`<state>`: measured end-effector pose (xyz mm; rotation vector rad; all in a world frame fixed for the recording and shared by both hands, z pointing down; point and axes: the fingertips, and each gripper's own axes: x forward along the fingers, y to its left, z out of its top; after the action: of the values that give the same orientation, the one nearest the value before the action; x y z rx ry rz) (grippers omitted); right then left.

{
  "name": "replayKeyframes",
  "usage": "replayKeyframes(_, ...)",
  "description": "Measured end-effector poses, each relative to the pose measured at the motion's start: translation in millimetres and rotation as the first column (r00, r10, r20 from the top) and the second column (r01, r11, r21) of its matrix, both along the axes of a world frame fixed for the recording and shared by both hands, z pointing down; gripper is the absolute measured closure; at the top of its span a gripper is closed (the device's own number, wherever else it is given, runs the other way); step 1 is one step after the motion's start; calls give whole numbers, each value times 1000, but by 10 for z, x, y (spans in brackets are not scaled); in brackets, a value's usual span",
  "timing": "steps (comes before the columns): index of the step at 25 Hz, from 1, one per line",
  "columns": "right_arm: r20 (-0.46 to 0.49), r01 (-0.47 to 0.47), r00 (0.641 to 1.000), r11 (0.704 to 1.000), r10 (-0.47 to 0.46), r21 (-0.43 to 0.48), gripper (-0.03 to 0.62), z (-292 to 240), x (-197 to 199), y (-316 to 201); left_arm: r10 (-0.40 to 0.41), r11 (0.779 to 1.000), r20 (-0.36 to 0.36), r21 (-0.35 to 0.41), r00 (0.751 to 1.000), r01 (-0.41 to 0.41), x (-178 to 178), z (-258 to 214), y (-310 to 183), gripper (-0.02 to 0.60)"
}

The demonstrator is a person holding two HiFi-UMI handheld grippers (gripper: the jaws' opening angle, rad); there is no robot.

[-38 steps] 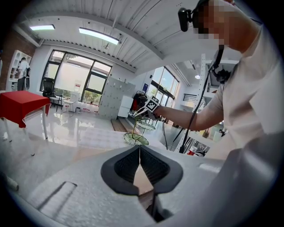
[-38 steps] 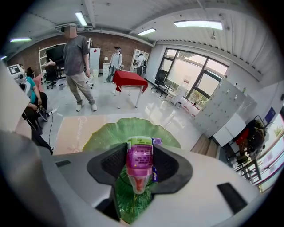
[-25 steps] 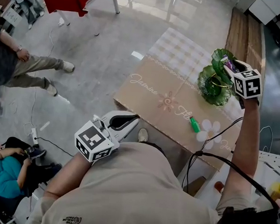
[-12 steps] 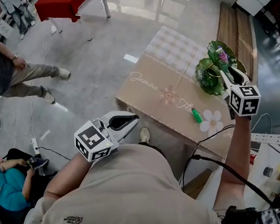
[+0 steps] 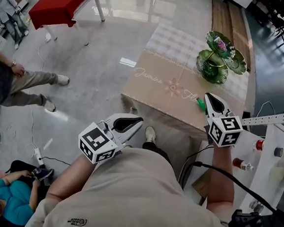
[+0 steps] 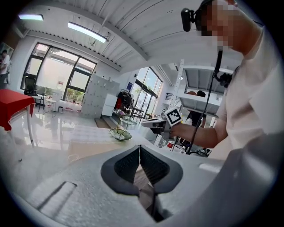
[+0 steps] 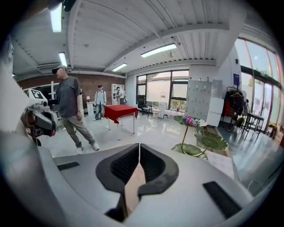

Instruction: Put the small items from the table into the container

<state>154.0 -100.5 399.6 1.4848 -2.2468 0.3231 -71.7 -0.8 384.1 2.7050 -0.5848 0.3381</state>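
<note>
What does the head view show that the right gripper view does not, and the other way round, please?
Head view only: a small green item on the table near the right tongs, and a seated person in teal.
Right gripper view only: ceiling lights, windows, and the right tongs' jaws shut on nothing.
Both: the green tiered stand holding a purple item, the red table and the left tongs.
</note>
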Motion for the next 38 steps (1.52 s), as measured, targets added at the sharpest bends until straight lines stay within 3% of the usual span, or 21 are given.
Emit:
replayKeyframes(6,73,-29,997,1000,30,-4,576,121,-421,723,62,998,1,1,998,-62,-106,51,318,572)
replayKeyframes(19,84,33,996,999,-32,-2,577,306,-1222,1911,161,987,-20,17,987,-161,-181,107,936,572)
replayKeyframes(28,49,12,999,1000,-11,-7,577,340,-1145,2154,209,978,-1,23,978,-209,-108,168,1077,572)
replayKeyframes(38,17,18,1000,1000,-18,-13,576,450,-863,1872,196,981,-12,-4,981,-196,52,182,866,572)
